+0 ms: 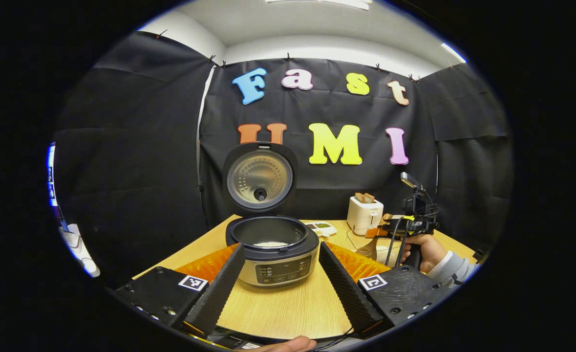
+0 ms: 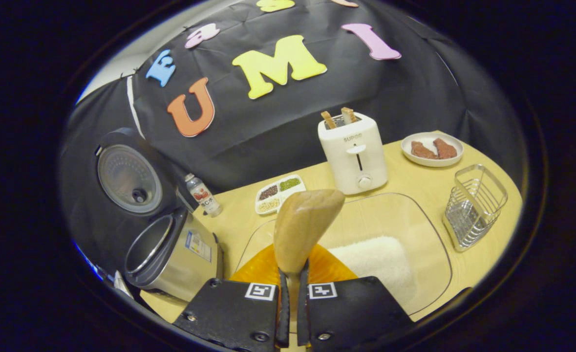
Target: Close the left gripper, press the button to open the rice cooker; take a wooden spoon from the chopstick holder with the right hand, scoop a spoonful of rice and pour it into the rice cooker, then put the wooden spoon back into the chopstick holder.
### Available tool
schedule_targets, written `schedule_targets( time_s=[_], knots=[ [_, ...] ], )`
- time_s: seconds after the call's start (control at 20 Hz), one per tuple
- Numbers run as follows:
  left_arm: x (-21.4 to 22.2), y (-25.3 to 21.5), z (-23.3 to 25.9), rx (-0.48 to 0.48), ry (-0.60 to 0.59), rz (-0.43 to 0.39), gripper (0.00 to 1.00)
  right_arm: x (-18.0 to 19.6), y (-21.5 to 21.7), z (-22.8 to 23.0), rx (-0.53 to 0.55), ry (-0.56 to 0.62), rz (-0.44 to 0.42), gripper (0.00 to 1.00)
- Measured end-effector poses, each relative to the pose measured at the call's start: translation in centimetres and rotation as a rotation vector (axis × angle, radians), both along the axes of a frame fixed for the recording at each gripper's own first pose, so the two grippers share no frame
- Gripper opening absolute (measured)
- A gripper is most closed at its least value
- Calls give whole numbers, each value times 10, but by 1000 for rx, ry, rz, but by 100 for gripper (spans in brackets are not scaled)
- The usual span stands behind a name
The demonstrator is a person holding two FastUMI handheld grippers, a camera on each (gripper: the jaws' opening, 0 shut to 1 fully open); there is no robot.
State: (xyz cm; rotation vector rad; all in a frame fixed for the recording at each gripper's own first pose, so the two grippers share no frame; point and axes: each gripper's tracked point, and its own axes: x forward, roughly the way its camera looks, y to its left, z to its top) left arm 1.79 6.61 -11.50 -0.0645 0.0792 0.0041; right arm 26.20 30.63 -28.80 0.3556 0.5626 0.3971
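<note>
Gripped in the right gripper (image 2: 291,298): the wooden spoon (image 2: 303,227), its handle pinched between both closed fingers (image 2: 284,313), long axis running straight forward and up from the fingertips, bowl at the far end, pale and smooth, apparently empty. Just beyond and to the right of the fingers, below the spoon bowl: the white rice (image 2: 375,259), heaped in a clear shallow tray (image 2: 429,230) on the tabletop (image 2: 415,186). Off to the left of the fingers: the rice cooker (image 2: 170,254), lid up, mouth tilted toward the camera's side. Far right of the fingers: the wire chopstick holder (image 2: 473,205), empty. So probably a dip forward and right into the rice first, then a swing left to the pot.

Across the left gripper (image 1: 280,278): fingers (image 1: 219,288) spread wide, holding nothing, with the rice cooker (image 1: 273,249) straight ahead between them, a little white rice visible inside. Farther right of those fingers: the right gripper (image 1: 405,227) in a hand (image 1: 427,252), clearly the nearer one to the rice.
</note>
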Motion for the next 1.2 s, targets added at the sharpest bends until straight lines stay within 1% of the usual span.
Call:
schedule_targets(
  time_s=[0.15,0.35,0.55,0.7,0.9,1.0,1.2],
  knots=[
    [2,2,0,5,6,7,97,2,-5,-1,63,33,-18,11],
    [-2,4,4,7,-3,8,97,3,-20,21,158,14,-69,12],
    [-5,5,5,11,-2,9,97,8,-54,36,258,4,-164,12],
    [-8,3,7,20,-6,8,97,9,-82,43,383,28,-240,11],
    [-11,-1,10,33,-16,3,97,5,-103,58,539,42,-295,11],
    [-14,-3,11,36,-20,0,97,-1,-109,67,616,59,-311,11],
    [-17,1,13,23,-29,0,97,-18,-103,87,825,143,-314,11]
  ],
)
